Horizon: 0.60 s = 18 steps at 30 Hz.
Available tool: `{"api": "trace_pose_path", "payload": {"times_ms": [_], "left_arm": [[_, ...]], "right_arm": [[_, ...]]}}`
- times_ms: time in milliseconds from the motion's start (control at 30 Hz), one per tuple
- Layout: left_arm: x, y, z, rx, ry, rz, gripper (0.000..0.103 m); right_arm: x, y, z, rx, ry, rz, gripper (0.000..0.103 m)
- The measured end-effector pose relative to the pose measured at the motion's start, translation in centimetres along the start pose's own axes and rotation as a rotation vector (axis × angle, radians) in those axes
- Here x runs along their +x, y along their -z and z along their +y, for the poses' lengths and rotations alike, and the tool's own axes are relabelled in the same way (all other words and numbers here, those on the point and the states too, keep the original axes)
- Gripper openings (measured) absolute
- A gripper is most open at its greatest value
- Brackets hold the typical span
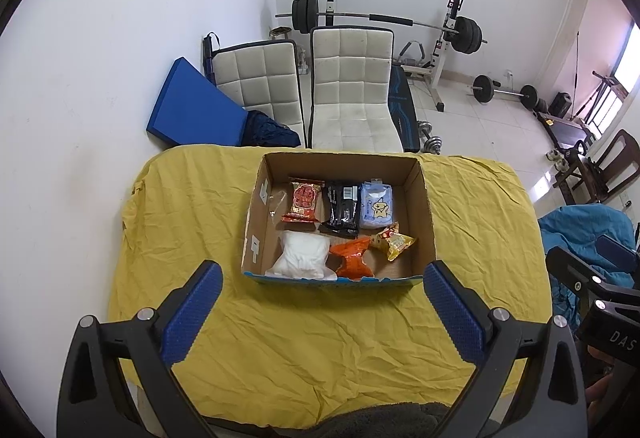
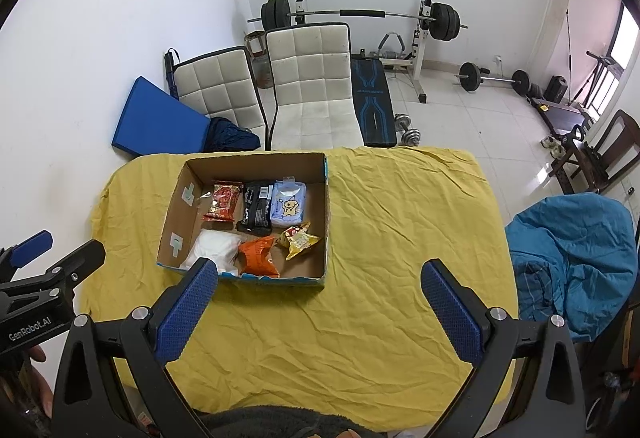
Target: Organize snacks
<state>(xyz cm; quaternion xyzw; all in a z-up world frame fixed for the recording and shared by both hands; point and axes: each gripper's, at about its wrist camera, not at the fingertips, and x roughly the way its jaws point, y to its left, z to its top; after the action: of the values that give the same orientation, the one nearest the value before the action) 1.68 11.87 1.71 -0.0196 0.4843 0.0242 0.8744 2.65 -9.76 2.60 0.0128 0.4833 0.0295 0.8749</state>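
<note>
A cardboard box [image 1: 420,194] [image 2: 176,214] stands on the yellow cloth and holds several snacks: a red packet [image 1: 305,200] [image 2: 222,200], a black packet [image 1: 341,207] [image 2: 256,206], a pale blue packet [image 1: 376,205] [image 2: 288,207], a white bag [image 1: 302,254] [image 2: 212,248], an orange packet [image 1: 352,258] [image 2: 258,256] and a yellow packet [image 1: 394,241] [image 2: 299,240]. My left gripper [image 1: 322,314] hangs open just in front of the box, holding nothing. My right gripper [image 2: 320,312] is open too, near the box's front right corner.
The yellow cloth [image 1: 480,222] [image 2: 400,222] covers the table. Two white chairs [image 1: 352,86] [image 2: 312,78], a blue mat [image 1: 192,106] and a weight bench with barbell [image 1: 440,26] stand behind. A blue jacket [image 2: 576,254] lies at the right.
</note>
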Motion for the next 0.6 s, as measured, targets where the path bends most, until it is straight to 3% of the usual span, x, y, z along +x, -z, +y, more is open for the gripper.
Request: {"api": "trace_pose_path", "payload": {"times_ms": [600], "left_arm": [[-0.07, 0.33, 0.28, 0.0, -0.008, 0.005, 0.103]], "right_arm": [[-0.15, 0.37, 0.24, 0.005, -0.004, 0.001, 0.103]]}}
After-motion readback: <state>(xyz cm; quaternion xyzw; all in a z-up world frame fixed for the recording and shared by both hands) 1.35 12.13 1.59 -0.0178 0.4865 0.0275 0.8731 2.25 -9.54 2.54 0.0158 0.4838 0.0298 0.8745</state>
